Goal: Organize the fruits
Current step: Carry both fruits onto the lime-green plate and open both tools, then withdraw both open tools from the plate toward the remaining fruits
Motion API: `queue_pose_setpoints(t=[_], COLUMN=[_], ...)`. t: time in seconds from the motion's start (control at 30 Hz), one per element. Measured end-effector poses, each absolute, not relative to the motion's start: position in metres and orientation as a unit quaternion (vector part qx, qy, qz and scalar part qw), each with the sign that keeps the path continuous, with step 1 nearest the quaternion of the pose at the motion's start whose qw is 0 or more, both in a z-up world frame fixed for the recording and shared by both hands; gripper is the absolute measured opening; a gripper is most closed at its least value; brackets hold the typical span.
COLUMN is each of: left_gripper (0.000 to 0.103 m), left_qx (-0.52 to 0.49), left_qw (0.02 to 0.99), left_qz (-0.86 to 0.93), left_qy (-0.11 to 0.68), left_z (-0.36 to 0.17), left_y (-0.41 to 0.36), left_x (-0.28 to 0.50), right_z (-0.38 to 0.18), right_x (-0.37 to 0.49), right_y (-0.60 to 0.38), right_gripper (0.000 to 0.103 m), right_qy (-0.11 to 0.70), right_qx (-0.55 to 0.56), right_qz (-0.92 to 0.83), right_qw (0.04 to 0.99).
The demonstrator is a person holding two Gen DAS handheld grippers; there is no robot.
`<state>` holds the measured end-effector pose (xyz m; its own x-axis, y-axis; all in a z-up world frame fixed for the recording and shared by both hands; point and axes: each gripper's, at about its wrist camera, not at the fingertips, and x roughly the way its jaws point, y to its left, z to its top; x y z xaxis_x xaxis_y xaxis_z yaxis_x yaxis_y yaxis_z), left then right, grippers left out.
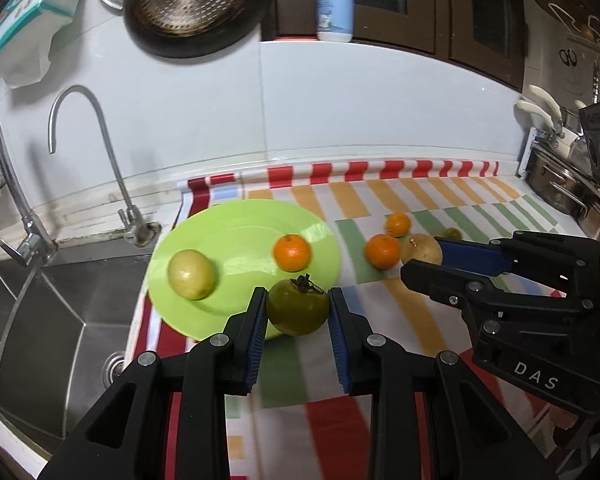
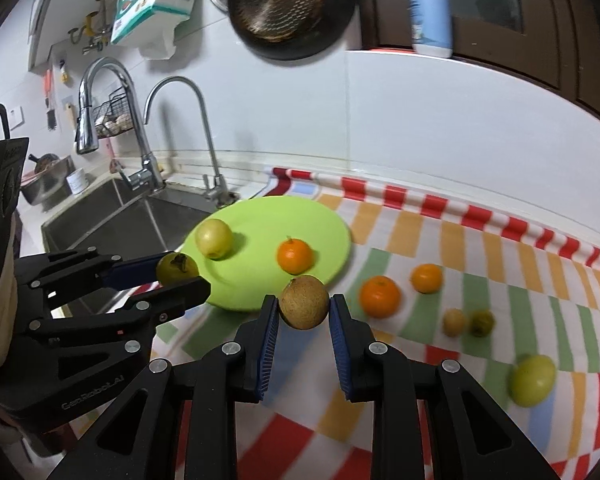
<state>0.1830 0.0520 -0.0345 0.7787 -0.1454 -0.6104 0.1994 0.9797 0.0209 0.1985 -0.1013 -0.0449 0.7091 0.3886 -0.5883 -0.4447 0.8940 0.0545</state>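
Note:
My left gripper [image 1: 298, 308] is shut on a green persimmon [image 1: 297, 307] with a dark calyx, held just above the near rim of the lime-green plate [image 1: 236, 232]. The plate holds a yellow-green fruit [image 1: 191, 274] and an orange [image 1: 292, 252]. My right gripper [image 2: 304, 308] is shut on a brown round fruit [image 2: 303, 301], right of the plate. It also shows in the left wrist view [image 1: 420, 250]. On the cloth lie two oranges [image 2: 380, 296] [image 2: 426, 278], a small tan fruit [image 2: 454, 322], a small dark green fruit [image 2: 481, 323] and a green fruit [image 2: 533, 379].
A steel sink [image 1: 48, 304] with two faucets [image 1: 100, 152] lies left of the plate. The striped cloth [image 1: 400, 320] covers the counter. A dark pan [image 1: 196, 4] hangs on the wall, a white bottle [image 1: 335, 4] stands on the ledge, and steel pots [image 1: 560, 184] sit at the far right.

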Motion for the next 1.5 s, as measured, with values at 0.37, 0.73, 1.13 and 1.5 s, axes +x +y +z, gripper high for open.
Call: queue_pose_setpoints(t=[0.37,0.73,1.13,1.5], left_gripper=[0.030,0.047,0.052,0.057], left_qx=[0.038,0.037,0.025,0.015], left_qw=[0.936,0.934,0.939,0.946], left_qz=[-0.087,-0.087,-0.061,-0.056], left_qy=[0.338,0.345,0.336,0.319], left_z=[-0.057,-0.070,-0.062,-0.040], left_y=[0.092,0.105,0.105,0.087], left_x=[0.211,0.241,0.221,0.190], right_z=[-0.056,-0.072,-0.064,-0.050], right_x=[0.227,0.263,0.253,0.220], right_y=[-0.053,-0.033,-0.056,-0.082], right_gripper=[0.027,0.028,0.036,0.041], right_qy=[0.321,0.343,0.335,0.322], right_qx=[-0.058,-0.053,-0.036,-0.019], right_qz=[0.245,0.253,0.214,0.191], right_qw=[0.913,0.903,0.917,0.927])
